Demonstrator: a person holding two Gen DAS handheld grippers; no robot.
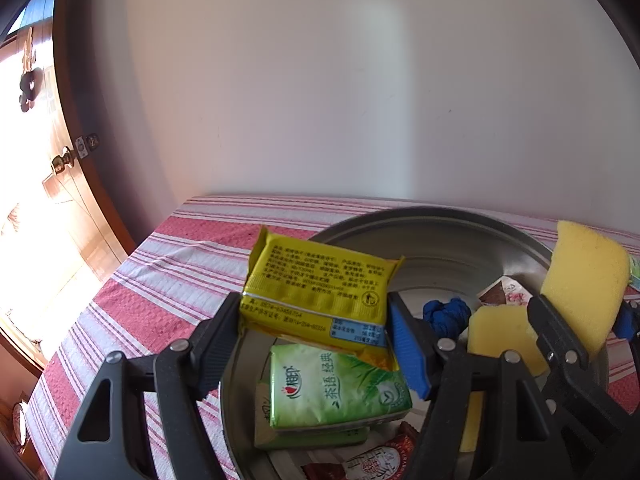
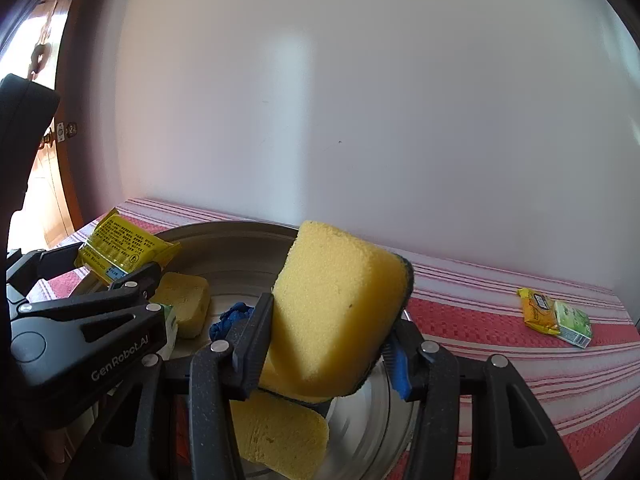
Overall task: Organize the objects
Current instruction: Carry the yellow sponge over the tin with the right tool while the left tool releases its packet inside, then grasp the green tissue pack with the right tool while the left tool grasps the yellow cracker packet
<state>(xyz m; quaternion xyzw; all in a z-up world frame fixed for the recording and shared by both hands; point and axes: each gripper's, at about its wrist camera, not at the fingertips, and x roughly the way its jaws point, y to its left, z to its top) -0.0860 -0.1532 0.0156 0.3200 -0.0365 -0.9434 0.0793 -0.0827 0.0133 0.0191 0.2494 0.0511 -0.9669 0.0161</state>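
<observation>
My left gripper (image 1: 316, 320) is shut on a yellow snack packet (image 1: 320, 286) and holds it above a round steel basin (image 1: 440, 236). My right gripper (image 2: 328, 332) is shut on a yellow sponge (image 2: 340, 304) with a dark scouring side, held over the same basin (image 2: 240, 240). The right gripper and its sponge (image 1: 584, 284) show at the right of the left wrist view. The left gripper with its packet (image 2: 124, 250) shows at the left of the right wrist view.
In the basin lie green tissue packs (image 1: 336, 388), a blue cloth ball (image 1: 446, 316), more yellow sponges (image 1: 504, 332), and red sachets (image 1: 372, 464). An orange packet (image 2: 538, 310) and a green pack (image 2: 574, 322) lie on the striped tablecloth (image 2: 520, 360). A white wall stands behind; a door at left.
</observation>
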